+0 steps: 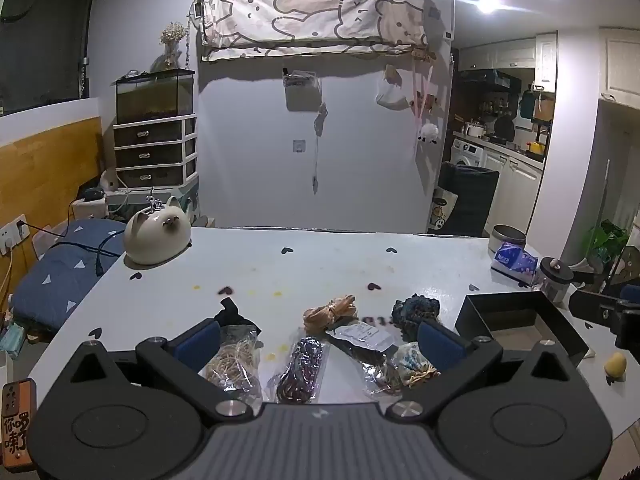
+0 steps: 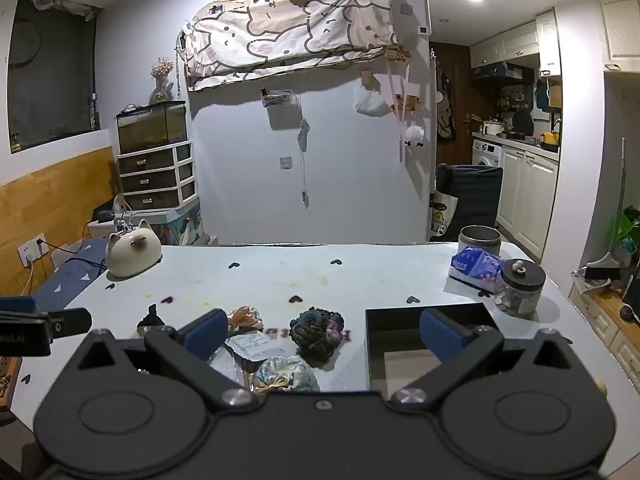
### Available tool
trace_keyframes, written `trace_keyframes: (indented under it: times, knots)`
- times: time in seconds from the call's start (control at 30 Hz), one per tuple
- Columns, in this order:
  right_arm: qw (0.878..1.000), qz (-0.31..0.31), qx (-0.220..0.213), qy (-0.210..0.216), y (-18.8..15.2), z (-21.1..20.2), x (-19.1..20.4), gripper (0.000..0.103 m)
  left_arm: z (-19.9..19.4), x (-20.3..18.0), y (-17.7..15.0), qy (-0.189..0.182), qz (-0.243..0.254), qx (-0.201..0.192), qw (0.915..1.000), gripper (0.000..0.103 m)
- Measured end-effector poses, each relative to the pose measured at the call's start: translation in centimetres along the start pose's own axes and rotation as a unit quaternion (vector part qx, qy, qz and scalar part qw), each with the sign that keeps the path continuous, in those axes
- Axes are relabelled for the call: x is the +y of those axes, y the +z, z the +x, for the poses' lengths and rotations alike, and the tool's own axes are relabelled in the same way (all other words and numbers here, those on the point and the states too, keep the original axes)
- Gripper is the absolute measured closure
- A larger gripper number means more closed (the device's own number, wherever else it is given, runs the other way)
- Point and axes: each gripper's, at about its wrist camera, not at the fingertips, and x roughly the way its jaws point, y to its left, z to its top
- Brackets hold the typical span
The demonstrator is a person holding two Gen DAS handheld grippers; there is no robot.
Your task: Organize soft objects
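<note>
At the near right of the white tabletop (image 2: 280,276) sits an open black rectangular box (image 2: 428,344), nothing visible inside. Left of it lie the soft things: a dark blue crocheted scrunchie (image 2: 317,330), a pale blue scrunchie (image 2: 286,374), an orange scrunchie (image 1: 330,310) and clear packets of hair ties (image 1: 234,358). Left tool (image 1: 318,338) and right tool (image 2: 320,330) both gape wide, holding nothing. Far right stand a lidded glass jar (image 2: 519,286) and a blue tissue pack (image 2: 476,265)

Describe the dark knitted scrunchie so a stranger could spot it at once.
Start at the white table and find the open black box near its right side. Just left of the box lies the dark scrunchie. It is a bulky, ruffled blue-black knit without wrapping, unlike the paler blue scrunchie in front of it and the orange one further left.
</note>
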Motion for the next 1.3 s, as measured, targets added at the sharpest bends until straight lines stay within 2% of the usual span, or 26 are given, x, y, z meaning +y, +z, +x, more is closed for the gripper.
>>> trace_keyframes:
  times: [1.3]
  knots:
    - [1.000, 0.007, 0.004, 0.001, -0.03, 0.27, -0.10, 0.000, -0.13, 0.04, 0.11, 0.001, 0.002, 0.000, 1.0000, 0.000]
